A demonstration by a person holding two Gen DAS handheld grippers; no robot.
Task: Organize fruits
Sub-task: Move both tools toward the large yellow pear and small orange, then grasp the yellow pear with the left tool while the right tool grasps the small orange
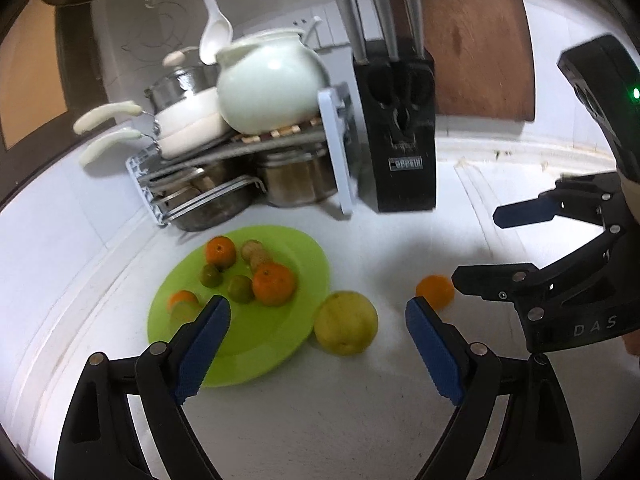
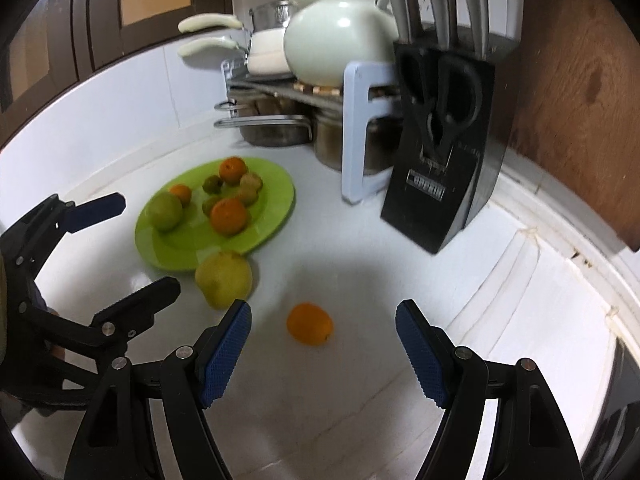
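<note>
A lime-green plate [image 1: 256, 344] [image 2: 272, 208] on the white counter holds several oranges and small green fruits. A large yellow fruit [image 1: 346, 328] [image 2: 223, 279] lies on the counter against the plate's near edge. A small orange [image 1: 435, 291] [image 2: 309, 323] lies alone on the counter to its right. My left gripper [image 1: 318, 344] is open and empty, with the yellow fruit between its fingertips and just beyond them; it also shows in the right wrist view [image 2: 138, 242]. My right gripper [image 2: 323, 350] is open and empty, with the lone orange just ahead between its fingers; it also shows in the left wrist view [image 1: 476, 246].
A dish rack [image 1: 240, 168] [image 2: 320, 100] with pots and a white teapot [image 1: 268, 84] [image 2: 340, 40] stands behind the plate. A black knife block [image 1: 394, 132] [image 2: 444, 140] stands beside it. A wooden board [image 1: 476, 36] [image 2: 580, 92] leans at the back right.
</note>
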